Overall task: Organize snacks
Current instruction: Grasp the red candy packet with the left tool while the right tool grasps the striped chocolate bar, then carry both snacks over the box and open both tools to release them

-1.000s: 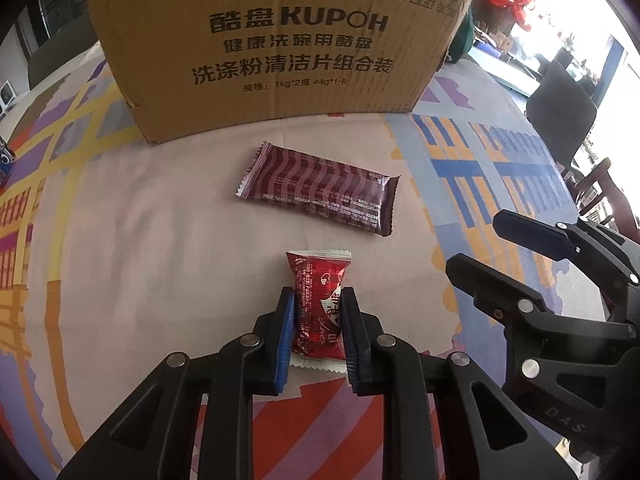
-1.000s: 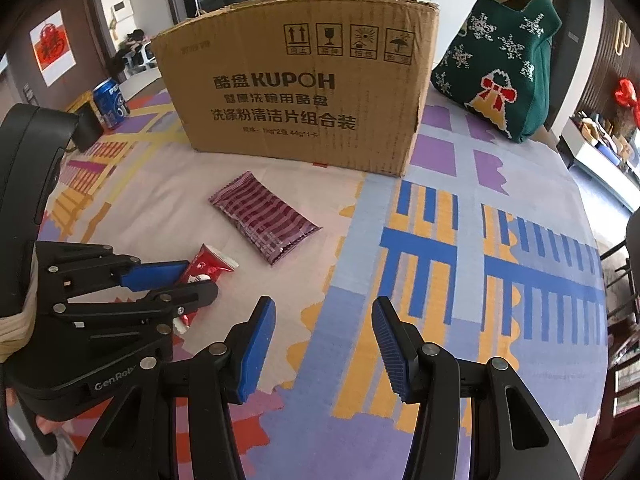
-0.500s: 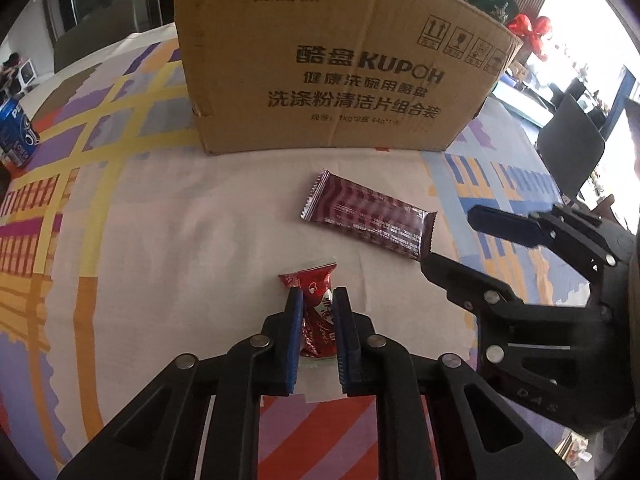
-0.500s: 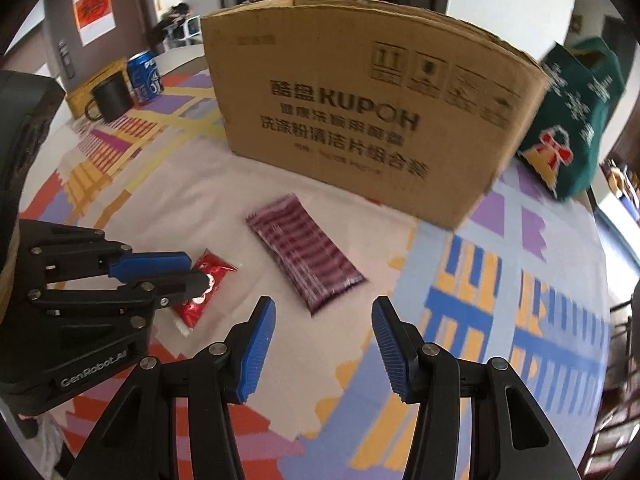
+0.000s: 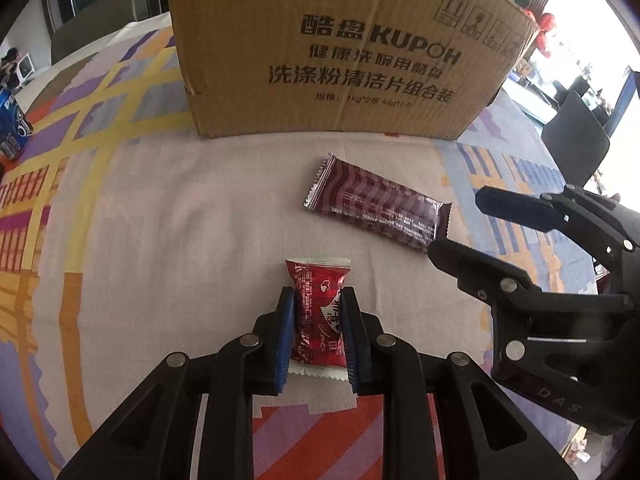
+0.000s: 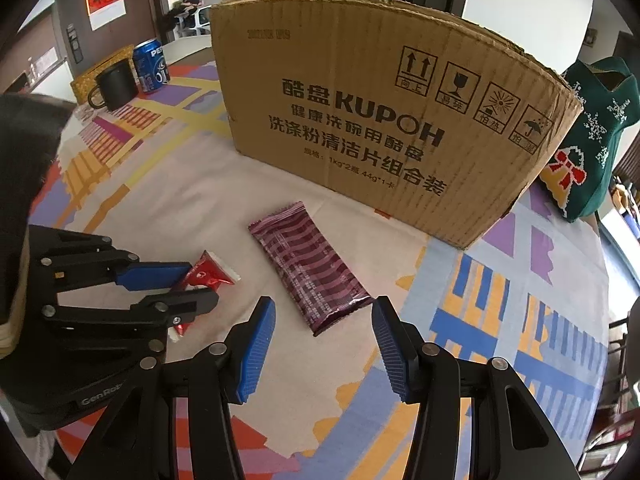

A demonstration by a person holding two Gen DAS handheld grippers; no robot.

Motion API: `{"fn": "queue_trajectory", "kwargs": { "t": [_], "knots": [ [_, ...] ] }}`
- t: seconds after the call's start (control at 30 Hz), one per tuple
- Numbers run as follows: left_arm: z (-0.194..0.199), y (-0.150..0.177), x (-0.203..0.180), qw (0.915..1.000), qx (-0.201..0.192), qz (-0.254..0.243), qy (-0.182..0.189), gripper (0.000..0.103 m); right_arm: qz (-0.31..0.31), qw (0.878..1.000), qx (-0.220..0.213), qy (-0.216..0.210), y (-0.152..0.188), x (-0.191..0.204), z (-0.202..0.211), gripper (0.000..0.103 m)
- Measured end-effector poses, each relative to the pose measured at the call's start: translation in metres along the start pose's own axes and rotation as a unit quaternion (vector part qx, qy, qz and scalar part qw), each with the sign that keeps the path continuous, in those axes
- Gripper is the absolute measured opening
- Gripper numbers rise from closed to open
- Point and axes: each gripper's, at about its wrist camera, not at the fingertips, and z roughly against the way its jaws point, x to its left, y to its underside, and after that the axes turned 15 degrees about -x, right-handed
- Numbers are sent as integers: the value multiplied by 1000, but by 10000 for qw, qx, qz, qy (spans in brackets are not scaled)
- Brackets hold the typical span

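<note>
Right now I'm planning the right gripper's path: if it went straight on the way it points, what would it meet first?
Probably the maroon striped snack bar, whose near end lies just ahead of the open right gripper; beyond it stands the cardboard box. Depth is uncertain.

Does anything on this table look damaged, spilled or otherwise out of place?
Nothing is spilled. The cardboard box has a ragged top edge, and the maroon snack bar lies askew to it; the left gripper pinches the red snack packet.

A small red snack packet [image 5: 318, 312] with white crimped ends sits pinched between the blue pads of the left hand-held gripper [image 5: 318, 334]. Just beyond it, a long maroon striped wafer bar [image 5: 376, 204] lies flat on the tabletop [image 5: 180, 232], angled, in front of the upright cardboard box [image 5: 340, 52].
</note>
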Motion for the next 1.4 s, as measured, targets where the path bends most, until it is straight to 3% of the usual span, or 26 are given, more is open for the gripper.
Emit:
{"fn": "queue_trajectory", "kwargs": {
  "t": [0.47,0.53,0.9,0.97,1.03,1.1,1.4],
  "knots": [
    [16,-12,23,9989,-275,305,-246,22,627,9974,159,-307,-15,14,-31,51],
    [15,-12,26,9988,-260,333,-240,22,699,9969,175,-310,-17,15,-36,57],
    [12,-17,29,9986,-293,380,-233,22,562,9971,252,-449,-18,14,-61,60],
    [12,-17,30,9985,-306,391,-239,22,460,9975,251,-466,-18,13,-62,55],
    [13,-17,29,9984,-325,384,-240,22,349,9976,223,-563,-17,14,-61,44],
    [15,-16,29,9984,-343,383,-237,22,328,9979,190,-524,-16,16,-59,40],
    [36,-22,26,9973,-640,320,-189,22,-37,9991,-13,-424,-14,17,-35,39]
  ]
}}
